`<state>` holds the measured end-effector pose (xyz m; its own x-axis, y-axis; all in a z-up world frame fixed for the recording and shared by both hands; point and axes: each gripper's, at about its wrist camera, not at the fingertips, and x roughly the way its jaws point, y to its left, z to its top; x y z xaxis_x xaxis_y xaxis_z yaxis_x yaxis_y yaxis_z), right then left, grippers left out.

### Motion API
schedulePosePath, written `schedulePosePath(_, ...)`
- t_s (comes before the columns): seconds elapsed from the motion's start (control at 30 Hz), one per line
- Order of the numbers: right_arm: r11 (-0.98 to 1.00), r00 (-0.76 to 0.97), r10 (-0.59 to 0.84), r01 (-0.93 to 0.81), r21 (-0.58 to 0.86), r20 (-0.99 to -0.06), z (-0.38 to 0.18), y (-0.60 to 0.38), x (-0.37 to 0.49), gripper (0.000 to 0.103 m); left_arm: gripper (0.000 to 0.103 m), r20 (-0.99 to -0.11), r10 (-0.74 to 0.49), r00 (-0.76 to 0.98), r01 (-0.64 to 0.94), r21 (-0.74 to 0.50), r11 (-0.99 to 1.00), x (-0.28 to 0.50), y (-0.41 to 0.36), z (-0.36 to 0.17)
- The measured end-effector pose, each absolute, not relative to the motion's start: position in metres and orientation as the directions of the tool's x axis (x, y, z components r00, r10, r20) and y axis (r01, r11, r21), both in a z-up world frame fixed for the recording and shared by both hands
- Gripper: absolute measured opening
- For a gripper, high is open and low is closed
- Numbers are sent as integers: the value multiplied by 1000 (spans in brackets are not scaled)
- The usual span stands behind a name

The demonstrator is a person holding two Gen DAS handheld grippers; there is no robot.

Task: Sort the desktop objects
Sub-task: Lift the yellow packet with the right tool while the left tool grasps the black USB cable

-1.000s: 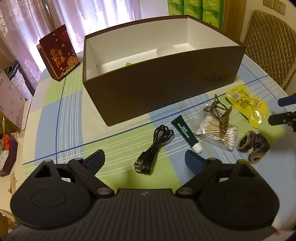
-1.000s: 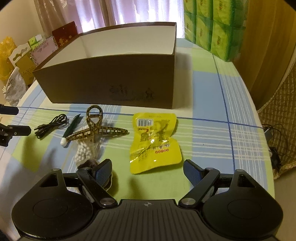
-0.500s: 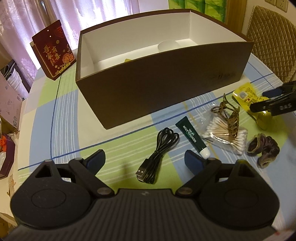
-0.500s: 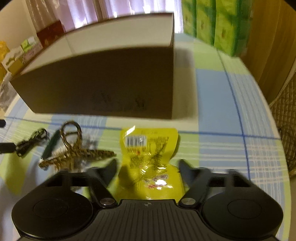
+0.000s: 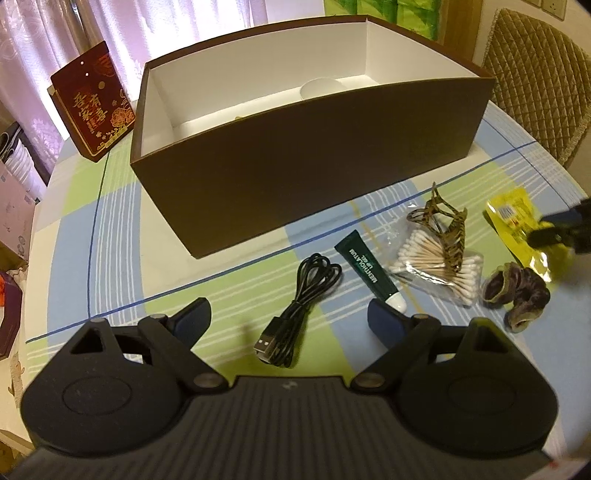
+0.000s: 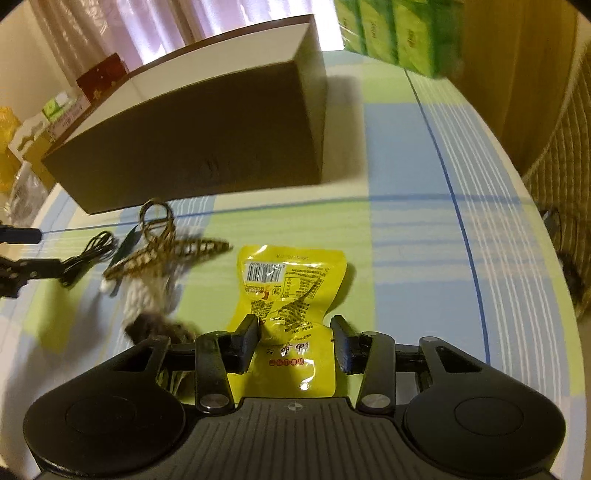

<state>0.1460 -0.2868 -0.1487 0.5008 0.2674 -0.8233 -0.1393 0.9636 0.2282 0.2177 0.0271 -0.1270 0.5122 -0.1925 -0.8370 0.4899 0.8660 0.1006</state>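
A yellow snack packet (image 6: 288, 273) lies flat on the checked tablecloth. My right gripper (image 6: 295, 328) is lowered over its near half, jaws closing, with the packet between the fingers and a thin gap still at the right pad. In the left wrist view that right gripper (image 5: 554, 229) shows at the far right, over the packet (image 5: 509, 218). My left gripper (image 5: 288, 312) hovers open and empty above a black USB cable (image 5: 314, 280). Beside the cable lie a green tube (image 5: 365, 267), a bag of cotton swabs (image 5: 436, 258), a hair claw (image 5: 450, 229) and a brown scrunchie (image 5: 517, 291).
A big brown open box (image 5: 314, 166) with a white inside stands behind the objects. A red gift box (image 5: 92, 107) stands at the back left, green tissue packs (image 6: 399, 33) at the back right. A quilted chair (image 5: 535, 74) is beyond the rounded table edge.
My right gripper has come down and forward over the yellow packet, and its jaws have narrowed around it. The left gripper has barely moved and stays wide.
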Motion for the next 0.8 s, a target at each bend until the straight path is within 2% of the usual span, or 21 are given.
schedulePosePath(0.13, 951, 508, 297, -80, 299, -808, -146, -300, 121, 46, 90, -839, -192, 508, 495, 102, 863, 215, 25, -127)
schedulePosePath(0.33, 840, 555, 432, 39, 541, -711, -153, -324, 104, 45, 90, -843, -200, 500, 501, 93, 861, 210, 25, -127)
schedulePosePath(0.4, 774, 584, 469, 89, 627, -662, -161, -330, 104, 32, 90, -844, -201, 497, 501, 89, 861, 209, 25, -127)
schedulePosePath(0.43, 732, 593, 493, 113, 672, -637, -166, -334, 105, 10, 90, -844, -201, 497, 501, 91, 861, 208, 25, -127)
schedulePosePath(0.47, 686, 607, 514, 133, 715, -606, -171, -336, 105, 4, 90, -843, -200, 499, 502, 93, 860, 208, 26, -127)
schedulePosePath(0.63, 581, 669, 521, 176, 794, -530, -170, -346, 106, 0, 89, -841, -195, 505, 503, 103, 858, 208, 29, -126)
schedulePosePath(0.8, 599, 671, 511, 169, 783, -536, -158, -346, 115, 0, 89, -842, -193, 503, 504, 105, 858, 210, 30, -127)
